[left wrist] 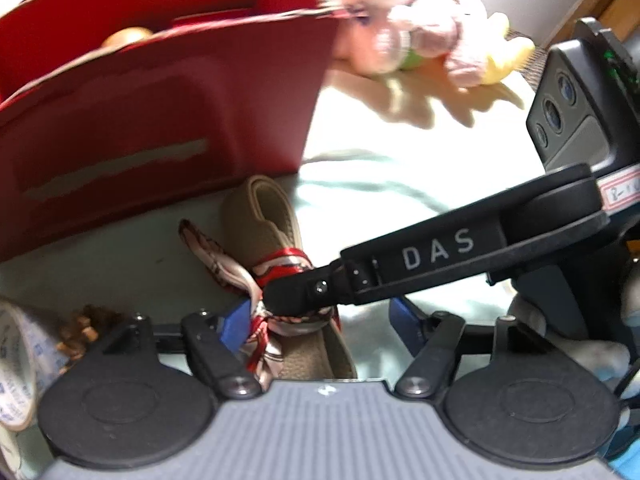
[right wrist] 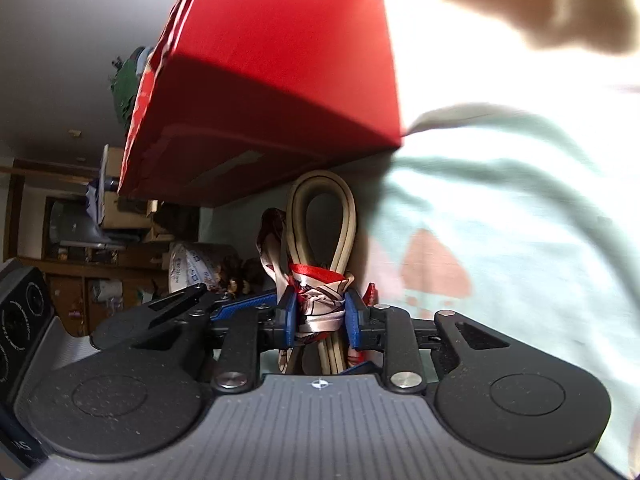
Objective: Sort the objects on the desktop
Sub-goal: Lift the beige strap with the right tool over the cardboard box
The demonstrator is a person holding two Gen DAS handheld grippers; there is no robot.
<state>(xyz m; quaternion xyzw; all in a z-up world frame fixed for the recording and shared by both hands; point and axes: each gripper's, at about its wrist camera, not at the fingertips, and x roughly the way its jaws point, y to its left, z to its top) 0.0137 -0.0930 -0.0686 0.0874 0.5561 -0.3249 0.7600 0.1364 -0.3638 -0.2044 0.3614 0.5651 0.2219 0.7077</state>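
A beige leather strap folded into a loop, with a red and white scarf knotted round it, lies on the pale green cloth just in front of a red box. My right gripper is shut on the scarf knot, and the strap loop stands out beyond its blue pads. In the left wrist view its black finger reaches in from the right onto the knot. My left gripper is open, its blue fingers wide on either side of the strap.
A pink and yellow plush toy lies beyond the box's right corner. At the left are a roll of printed tape and small brown pieces. Shelves and clutter fill the room behind.
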